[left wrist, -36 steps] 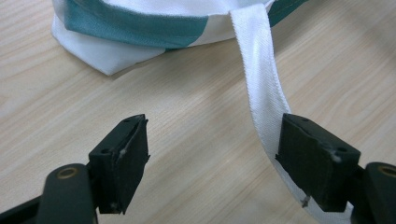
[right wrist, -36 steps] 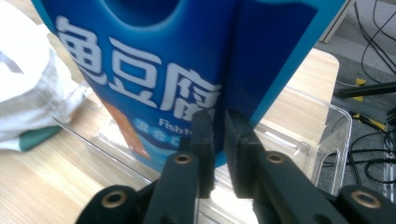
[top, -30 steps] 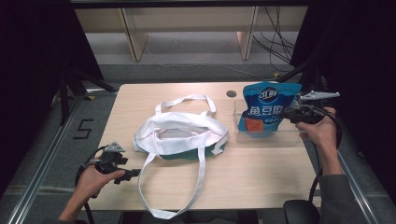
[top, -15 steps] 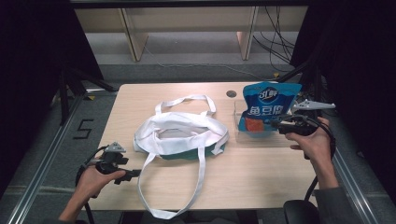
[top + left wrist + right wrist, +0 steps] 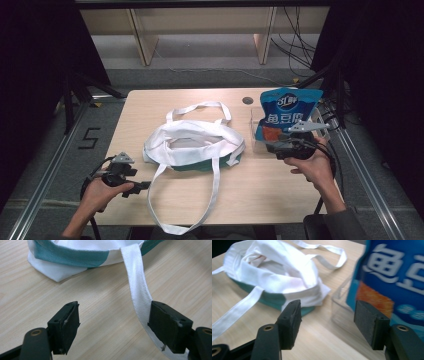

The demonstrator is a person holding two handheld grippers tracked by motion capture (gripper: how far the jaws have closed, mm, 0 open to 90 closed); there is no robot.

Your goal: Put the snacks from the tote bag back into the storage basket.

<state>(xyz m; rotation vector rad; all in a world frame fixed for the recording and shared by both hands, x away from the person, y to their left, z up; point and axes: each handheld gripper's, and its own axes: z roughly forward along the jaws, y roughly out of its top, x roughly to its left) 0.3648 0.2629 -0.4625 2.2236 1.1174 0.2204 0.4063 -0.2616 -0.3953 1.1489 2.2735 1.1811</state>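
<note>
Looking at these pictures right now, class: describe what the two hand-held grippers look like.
Each gripper is black. The left gripper and the right gripper both carry a grey three-cornered plate on top and trail a black cable. Close up, the jaws are blocky, with flat matte pads and brass-coloured rivets at the hinges. The right forearm wears a dark grey sleeve.
</note>
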